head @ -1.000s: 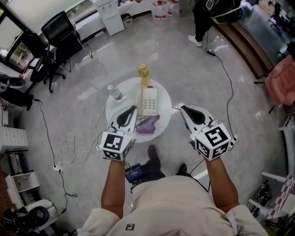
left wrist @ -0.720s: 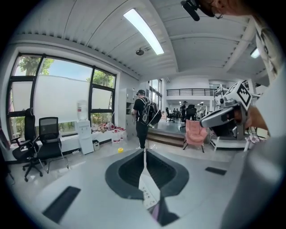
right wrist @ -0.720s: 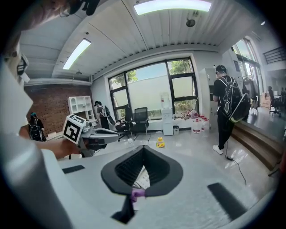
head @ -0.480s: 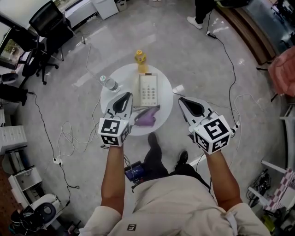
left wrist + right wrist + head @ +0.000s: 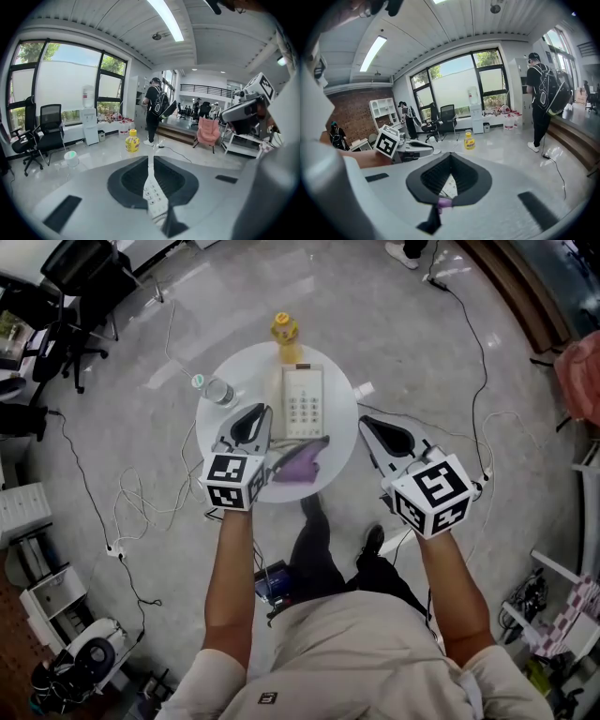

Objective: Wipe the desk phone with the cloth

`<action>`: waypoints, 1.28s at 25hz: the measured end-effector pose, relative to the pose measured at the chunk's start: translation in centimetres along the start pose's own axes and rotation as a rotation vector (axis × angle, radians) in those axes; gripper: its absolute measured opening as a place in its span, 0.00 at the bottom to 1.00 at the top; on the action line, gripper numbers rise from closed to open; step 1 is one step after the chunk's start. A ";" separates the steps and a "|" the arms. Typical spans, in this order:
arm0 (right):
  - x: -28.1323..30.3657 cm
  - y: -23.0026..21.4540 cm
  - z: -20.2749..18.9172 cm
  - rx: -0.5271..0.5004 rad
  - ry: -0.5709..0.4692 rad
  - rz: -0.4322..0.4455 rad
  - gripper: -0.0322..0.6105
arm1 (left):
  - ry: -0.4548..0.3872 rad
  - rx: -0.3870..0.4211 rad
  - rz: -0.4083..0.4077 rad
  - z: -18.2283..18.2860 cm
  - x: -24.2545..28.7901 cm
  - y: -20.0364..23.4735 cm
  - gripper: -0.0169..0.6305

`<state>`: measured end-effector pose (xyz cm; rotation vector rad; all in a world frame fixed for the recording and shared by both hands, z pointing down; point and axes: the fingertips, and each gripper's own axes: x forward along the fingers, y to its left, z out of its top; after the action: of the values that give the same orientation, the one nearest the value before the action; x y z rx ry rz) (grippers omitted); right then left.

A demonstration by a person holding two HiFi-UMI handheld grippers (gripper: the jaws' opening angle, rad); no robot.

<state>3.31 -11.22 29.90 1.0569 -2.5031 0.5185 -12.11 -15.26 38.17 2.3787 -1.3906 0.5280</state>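
Observation:
A white desk phone lies on the round white table, and it shows again in the slit between the left jaws. A crumpled purple cloth lies just in front of the phone at the table's near side. My left gripper hangs shut and empty over the table's left part, beside the cloth. My right gripper is also shut and empty, off the table's right rim. In the right gripper view, a bit of the cloth and the phone peek past the closed jaws.
A yellow bottle stands at the table's far edge and a clear water bottle at its left. Cables trail over the floor around the table. Office chairs stand far left. A person with a backpack stands beyond.
Both grippers have sunk toward the table, still shut. The table has moved up in the head view. Phone and cloth lie as before.

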 end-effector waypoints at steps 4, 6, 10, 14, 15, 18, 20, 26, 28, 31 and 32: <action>1.2 -0.1 -1.2 0.014 0.023 0.008 0.04 | 0.037 -0.012 0.007 -1.9 1.9 0.8 0.05; 1.7 -0.2 -2.0 0.023 0.035 0.011 0.04 | 0.059 -0.013 0.012 -3.0 2.9 1.1 0.05; 2.5 -0.7 -3.4 0.034 0.057 0.012 0.04 | 0.099 -0.011 0.021 -5.1 4.8 1.6 0.05; 3.3 -1.2 -4.3 0.043 0.072 0.010 0.04 | 0.138 -0.013 0.028 -7.0 6.4 2.2 0.05; 3.6 -1.3 -4.4 0.044 0.075 0.010 0.04 | 0.147 -0.014 0.030 -7.4 6.7 2.4 0.05; 4.2 -1.5 -4.9 0.049 0.083 0.010 0.04 | 0.172 -0.019 0.035 -8.8 7.7 2.8 0.07; 4.7 -1.6 -5.3 0.054 0.089 0.011 0.04 | 0.188 -0.024 0.037 -9.6 8.3 3.1 0.14; 6.1 -1.8 -6.6 0.063 0.113 0.015 0.04 | 0.227 -0.026 0.072 -11.8 10.0 4.2 0.28; 6.4 -1.8 -7.0 0.064 0.119 0.014 0.04 | 0.234 -0.025 0.093 -12.4 10.4 4.7 0.32; 6.7 -1.9 -7.6 0.066 0.130 0.011 0.04 | 0.247 -0.042 0.111 -13.1 11.0 5.0 0.39; 6.8 -1.9 -7.8 0.068 0.134 0.009 0.04 | 0.250 -0.046 0.116 -13.3 11.2 5.1 0.40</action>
<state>1.79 -12.90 40.18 1.0010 -2.3897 0.6590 -13.43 -19.93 55.64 2.1198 -1.4152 0.7852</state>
